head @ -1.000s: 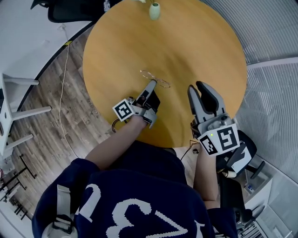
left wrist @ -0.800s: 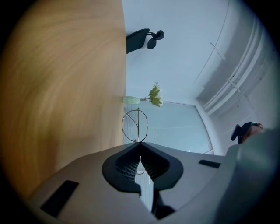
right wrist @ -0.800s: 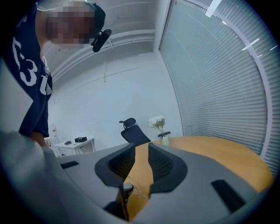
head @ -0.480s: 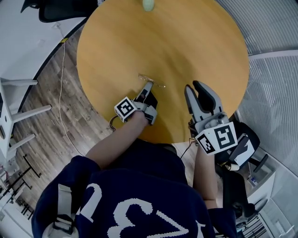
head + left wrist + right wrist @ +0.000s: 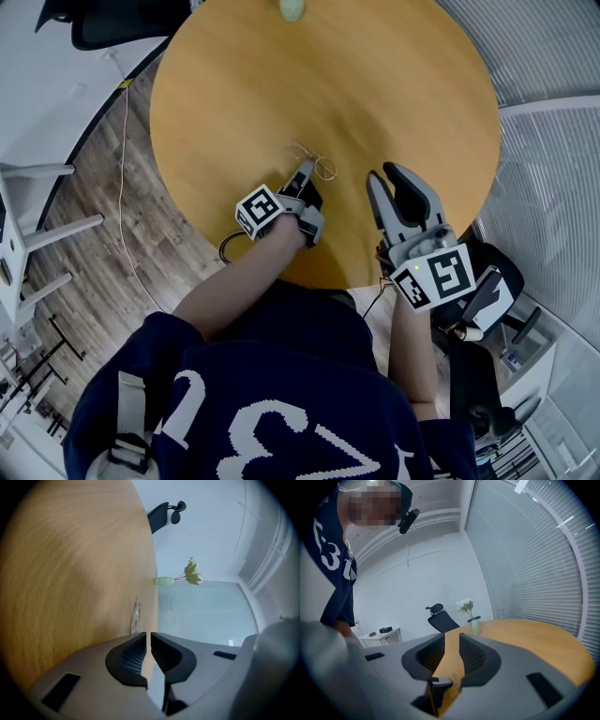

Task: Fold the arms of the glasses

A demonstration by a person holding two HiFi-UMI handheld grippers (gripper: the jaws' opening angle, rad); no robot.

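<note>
Thin wire-framed glasses [image 5: 317, 165] lie on the round wooden table [image 5: 394, 84], near its front half. My left gripper [image 5: 307, 171] is shut, its tip low over the table right at the near side of the glasses. In the left gripper view the closed jaws [image 5: 149, 633] hold nothing visible, and a lens of the glasses [image 5: 136, 618] shows just past them to the left. My right gripper [image 5: 386, 178] hovers a little to the right, jaws apart and empty. Through its gap [image 5: 452, 638] I see the left gripper's tip and the wire frame [image 5: 453, 683].
A small pale green vase [image 5: 292, 7] with flowers stands at the table's far edge, also visible as the vase [image 5: 164, 580] and the vase [image 5: 474, 626]. A black office chair [image 5: 440, 618] and a white side table [image 5: 379, 637] stand beyond. Wood floor lies left of the table.
My left gripper has sunk toward the table and tilted down, its tip now against the glasses. The glasses look more bunched than a second ago. The right gripper has barely moved.
</note>
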